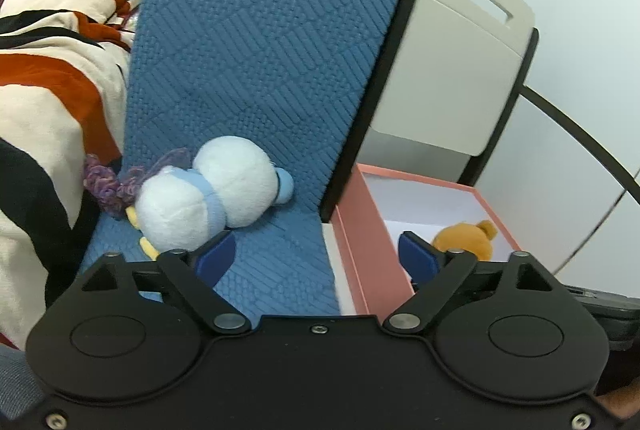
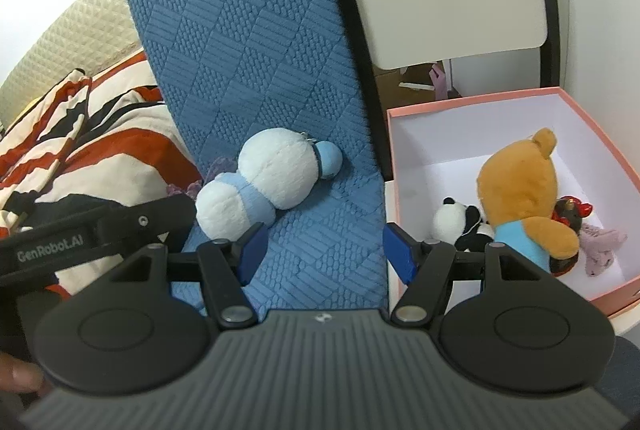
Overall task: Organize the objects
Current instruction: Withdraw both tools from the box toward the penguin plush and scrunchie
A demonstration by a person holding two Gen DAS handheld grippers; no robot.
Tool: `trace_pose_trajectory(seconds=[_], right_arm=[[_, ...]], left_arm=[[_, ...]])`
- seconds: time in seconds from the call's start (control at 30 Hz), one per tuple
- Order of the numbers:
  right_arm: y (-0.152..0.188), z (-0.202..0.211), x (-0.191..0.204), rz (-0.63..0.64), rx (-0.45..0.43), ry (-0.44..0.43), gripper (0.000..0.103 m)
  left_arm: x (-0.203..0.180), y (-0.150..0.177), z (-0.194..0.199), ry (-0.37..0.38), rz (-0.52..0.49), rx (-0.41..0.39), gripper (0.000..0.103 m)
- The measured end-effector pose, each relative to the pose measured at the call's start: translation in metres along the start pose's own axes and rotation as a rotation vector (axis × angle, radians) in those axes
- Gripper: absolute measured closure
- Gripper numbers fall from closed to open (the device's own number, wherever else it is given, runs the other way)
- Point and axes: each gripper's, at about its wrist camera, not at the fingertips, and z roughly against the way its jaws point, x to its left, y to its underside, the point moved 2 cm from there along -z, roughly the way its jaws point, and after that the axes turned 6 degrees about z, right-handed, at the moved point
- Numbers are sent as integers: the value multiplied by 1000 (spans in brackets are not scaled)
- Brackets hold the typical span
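One white plush [image 2: 256, 186] lies on one blue mat [image 2: 256, 42], at about 9 o'clock from the box. One pink box [image 2: 592, 118] holds four toys: one bear [image 2: 520, 190], one panda [image 2: 460, 224] at its 9 o'clock, one red-and-black toy [image 2: 570, 214] at its 3 o'clock, and one pale pink toy [image 2: 602, 244] at its 4 o'clock. That makes five soft toys in all. One purple knitted piece [image 1: 106, 182] sits at the white plush's 9 o'clock. One striped blanket [image 2: 100, 134] lies at the mat's 9 o'clock. Two grippers show, the left gripper [image 1: 316, 256] and the right gripper [image 2: 324, 252], each with two blue pads.
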Motion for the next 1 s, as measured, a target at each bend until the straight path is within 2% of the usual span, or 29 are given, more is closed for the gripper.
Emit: trace_pose_trajectory(seconds=[0.07,0.23,0.47,0.73,0.97,1.0], right_arm=[[1,-3,3,2,5,-5,37],[1,-5,9,5,8,-16,37],[1,-7,10,-26,20,-35,37],[-2,-27,9,-107,45,-67,37],[-6,-68,11,-177,75,-125,23],[-7,-75,13,-188,83,-137,18]], left_arm=[[6,0,-1,-6,15,-3,5],[16,0,0,-26,38,-14,3],[23,-4,2,-108,21,-57,2],[51,-9,-17,-172,80,-68,2],[90,-27,-52,-208,155,-53,2],[98,-30,-59,-210,173,-40,2]])
